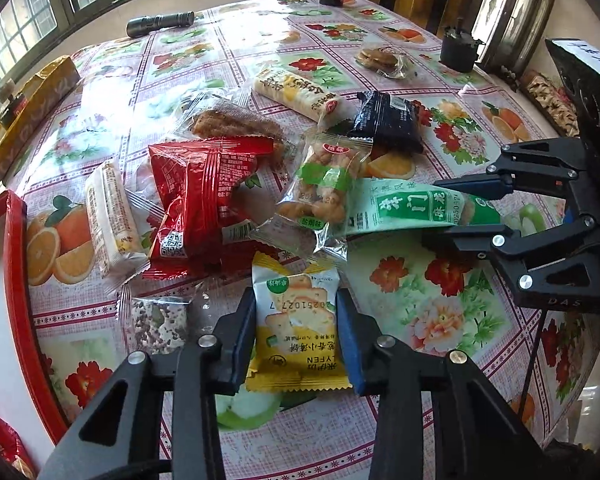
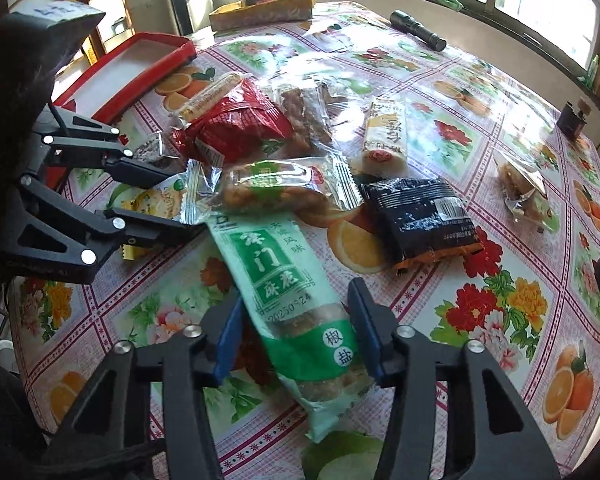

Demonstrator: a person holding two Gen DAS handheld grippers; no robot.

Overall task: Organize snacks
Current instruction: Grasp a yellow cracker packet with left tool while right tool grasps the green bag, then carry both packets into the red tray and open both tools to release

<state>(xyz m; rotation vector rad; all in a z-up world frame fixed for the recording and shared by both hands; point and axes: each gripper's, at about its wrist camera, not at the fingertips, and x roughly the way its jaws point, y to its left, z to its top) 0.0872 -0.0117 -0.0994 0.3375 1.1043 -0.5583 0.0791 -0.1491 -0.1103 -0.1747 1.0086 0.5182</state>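
Red tray (image 2: 140, 60) at upper left looks bare, so sorting has barely begun. My left gripper (image 1: 296, 336) clamps the yellow packet (image 1: 296, 332); my right gripper (image 2: 292, 336) straddles the green packet (image 2: 284, 280), contact unclear. Other snacks (image 1: 204, 196) litter the surface (image 1: 440, 312) mid-frame.

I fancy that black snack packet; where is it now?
In the right wrist view the black packet lies on the table right of centre, between the clear peanut packet and a clear-wrapped cake.

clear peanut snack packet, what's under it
The clear peanut snack packet lies across the far end of the green twist packet, and its lower corner overlaps the yellow cracker packet. Whatever else lies beneath it is covered.
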